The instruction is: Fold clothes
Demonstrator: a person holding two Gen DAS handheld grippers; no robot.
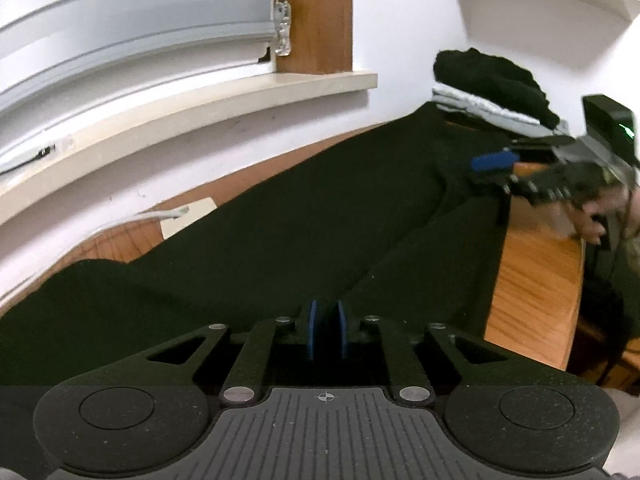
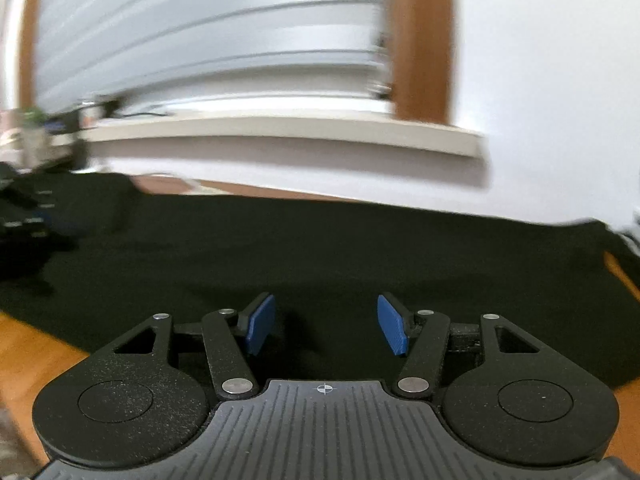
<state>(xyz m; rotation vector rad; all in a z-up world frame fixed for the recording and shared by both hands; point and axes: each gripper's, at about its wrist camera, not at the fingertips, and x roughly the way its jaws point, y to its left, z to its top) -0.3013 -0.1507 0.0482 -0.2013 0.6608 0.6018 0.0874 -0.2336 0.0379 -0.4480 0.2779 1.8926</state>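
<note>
Across the wooden table (image 1: pixel 536 280), spread to its right edge: dark garment (image 1: pixel 304 240), soft, limp; I'd pinch a hem. My left gripper (image 1: pixel 327 330) slightly apart, holding nothing; right gripper (image 2: pixel 326 324) wide apart, empty

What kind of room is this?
Probably a room in a home: a wooden table under a window blind and sill, with folded clothes stacked beside a dark garment.
</note>
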